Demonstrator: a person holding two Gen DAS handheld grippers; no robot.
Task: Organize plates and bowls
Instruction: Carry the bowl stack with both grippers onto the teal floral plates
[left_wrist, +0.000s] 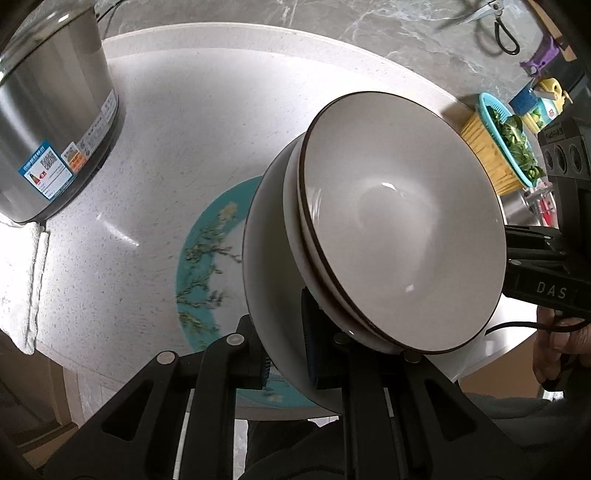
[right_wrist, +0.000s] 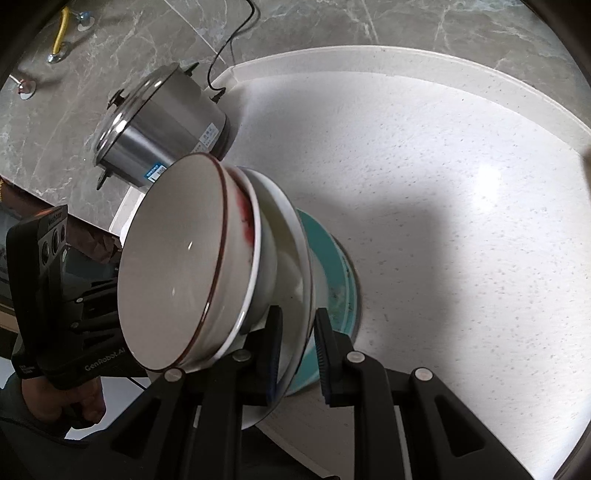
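A stack of dishes hangs between both grippers. On top is a grey-white bowl with a brown rim (left_wrist: 399, 221) (right_wrist: 173, 266). Under it sits a bowl with a red pattern (right_wrist: 243, 221), and at the bottom a wide white deep plate (left_wrist: 269, 258) (right_wrist: 295, 258). My left gripper (left_wrist: 286, 354) is shut on the white plate's rim on one side. My right gripper (right_wrist: 299, 350) is shut on that rim on the opposite side. Behind the stack a teal plate with a flower pattern (left_wrist: 207, 266) (right_wrist: 332, 266) lies flat on the counter. Whether the stack touches it is hidden.
A lidded steel pot (left_wrist: 51, 122) (right_wrist: 162, 122) stands at the back left of the white speckled counter (left_wrist: 177, 140) (right_wrist: 443, 184), its cord running off behind it. A blue and yellow basket of greens (left_wrist: 506, 147) stands at the right. Scissors (left_wrist: 491, 22) hang on the grey wall.
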